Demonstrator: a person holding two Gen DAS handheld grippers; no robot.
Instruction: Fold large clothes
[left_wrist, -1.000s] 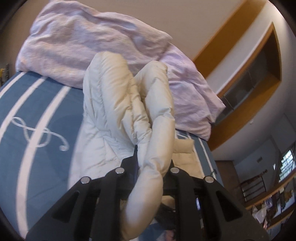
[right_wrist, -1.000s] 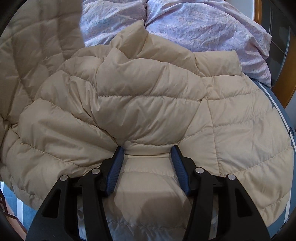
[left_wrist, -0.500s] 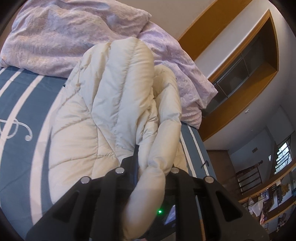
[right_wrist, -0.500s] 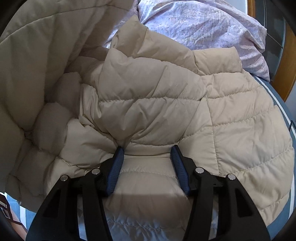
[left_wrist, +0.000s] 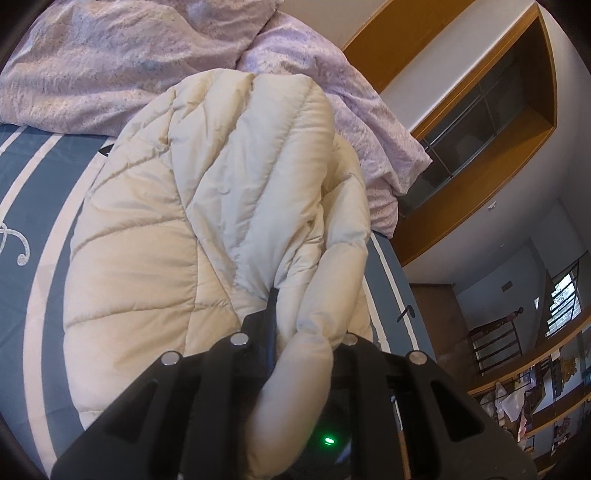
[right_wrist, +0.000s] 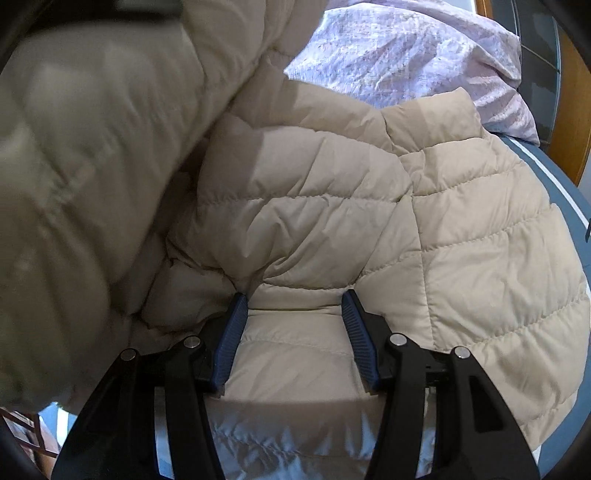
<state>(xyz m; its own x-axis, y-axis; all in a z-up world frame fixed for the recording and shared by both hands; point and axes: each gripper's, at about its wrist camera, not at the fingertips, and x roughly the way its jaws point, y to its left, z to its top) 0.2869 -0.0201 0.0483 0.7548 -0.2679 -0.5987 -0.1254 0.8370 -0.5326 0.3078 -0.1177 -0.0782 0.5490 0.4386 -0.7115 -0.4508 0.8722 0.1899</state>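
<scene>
Now left hand-held gripper clenched on lifted jacket flap. Jacket on bed, straight ahead of right hand-held gripper, whose jaws straddle puffy fabric, pads apparently pressing it. Flap hangs left of right hand-held gripper; fold goes rightward across body.

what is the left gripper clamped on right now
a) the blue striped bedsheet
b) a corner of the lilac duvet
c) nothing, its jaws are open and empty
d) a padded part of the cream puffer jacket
d: in the left wrist view the left gripper has its jaws pinched on a puffy roll of the cream puffer jacket, with the lilac duvet lying behind it.
</scene>
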